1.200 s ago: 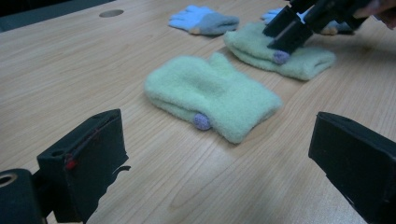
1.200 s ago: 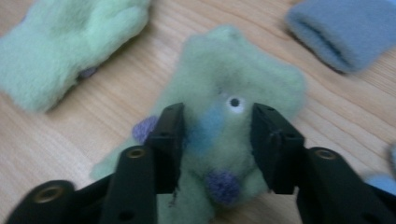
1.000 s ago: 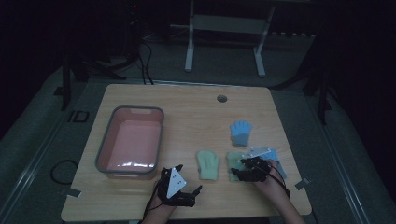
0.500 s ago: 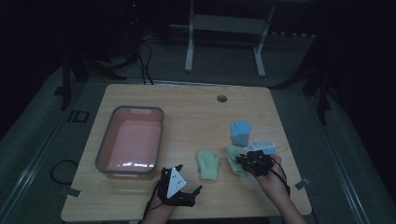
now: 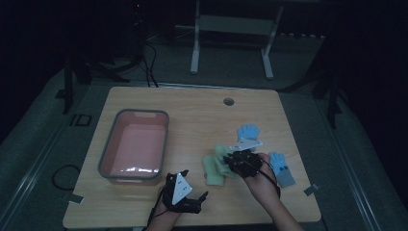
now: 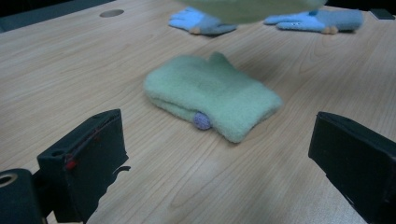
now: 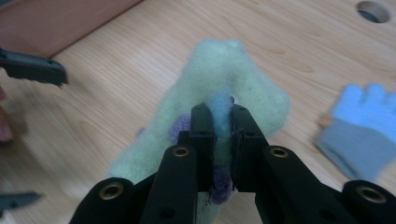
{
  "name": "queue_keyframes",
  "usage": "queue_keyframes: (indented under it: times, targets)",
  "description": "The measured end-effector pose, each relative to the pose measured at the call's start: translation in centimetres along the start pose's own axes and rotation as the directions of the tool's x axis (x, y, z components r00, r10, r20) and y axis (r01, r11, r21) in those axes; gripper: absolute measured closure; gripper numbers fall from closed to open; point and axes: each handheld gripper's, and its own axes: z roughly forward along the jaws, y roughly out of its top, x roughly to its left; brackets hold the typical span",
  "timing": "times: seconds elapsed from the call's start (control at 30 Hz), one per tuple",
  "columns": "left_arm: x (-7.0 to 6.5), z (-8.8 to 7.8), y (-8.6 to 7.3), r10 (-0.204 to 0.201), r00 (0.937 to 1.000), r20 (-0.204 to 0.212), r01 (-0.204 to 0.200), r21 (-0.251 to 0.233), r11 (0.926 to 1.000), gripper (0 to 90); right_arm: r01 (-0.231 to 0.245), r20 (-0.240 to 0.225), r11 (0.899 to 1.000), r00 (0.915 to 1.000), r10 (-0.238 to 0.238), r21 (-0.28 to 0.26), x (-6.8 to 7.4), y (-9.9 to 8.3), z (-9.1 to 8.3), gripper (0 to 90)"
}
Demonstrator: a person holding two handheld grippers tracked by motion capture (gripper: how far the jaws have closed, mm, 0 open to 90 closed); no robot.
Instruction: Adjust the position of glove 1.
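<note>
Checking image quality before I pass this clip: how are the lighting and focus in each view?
High view: dim, dark surroundings, a glare patch in the pink bin. Left gripper view: evenly lit, the green mitten sharp. Right gripper view: the held mitten is soft, and the left edge is blurred.

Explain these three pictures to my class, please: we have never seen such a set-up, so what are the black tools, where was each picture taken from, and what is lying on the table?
A person sits at a wooden table holding a black two-jaw gripper in each hand. The wide picture comes from a camera above, looking down. The other two come from cameras riding on the grippers, looking along their jaws.

On the table stand a pink tub and several small gloves: one green glove lying flat and two blue gloves.

The left gripper rests open near the table's front edge, its jaws wide apart. The right gripper has just closed on a second green glove, pinching it, and holds it above the table.
</note>
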Motion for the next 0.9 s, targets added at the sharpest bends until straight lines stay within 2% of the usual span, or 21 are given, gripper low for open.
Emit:
queue_keyframes:
  times: [0.1,0.27,0.53,0.67,0.73,0.8,0.9]
  targets:
    - [0.0,0.0,0.0,0.002,1.0000,0.001,-0.002,0.005,1.0000,4.0,0.008,-0.006,1.000,1.0000,-0.008,0.013,1.0,0.3,0.9,81.3]
    - [0.0,0.0,0.0,-0.004,1.0000,0.003,0.004,0.003,1.0000,4.0,0.037,0.011,0.998,0.9992,-0.038,0.050,2.3,0.2,2.6,81.1]
    - [0.0,0.0,0.0,-0.001,1.0000,0.007,0.001,0.008,1.0000,4.0,0.041,0.017,0.994,0.9989,-0.043,0.106,2.7,-0.9,5.1,80.3]
    - [0.0,0.0,0.0,0.000,1.0000,0.005,0.000,0.005,1.0000,4.0,0.044,0.000,0.992,0.9990,-0.045,0.122,2.9,-1.5,6.0,78.1]
    - [0.0,0.0,0.0,0.000,1.0000,0.004,0.000,0.009,1.0000,4.0,0.048,-0.008,0.992,0.9989,-0.047,0.117,3.0,-1.6,6.0,75.2]
    - [0.0,0.2,0.1,0.015,0.9999,-0.004,-0.015,0.028,0.9995,4.1,0.040,-0.020,0.994,0.9991,-0.038,0.101,2.9,-1.5,5.6,67.8]
    - [0.0,0.1,0.0,0.019,0.9998,-0.004,-0.018,0.025,0.9995,4.1,0.028,-0.043,0.997,0.9988,-0.025,0.065,2.4,-1.3,4.4,56.4]
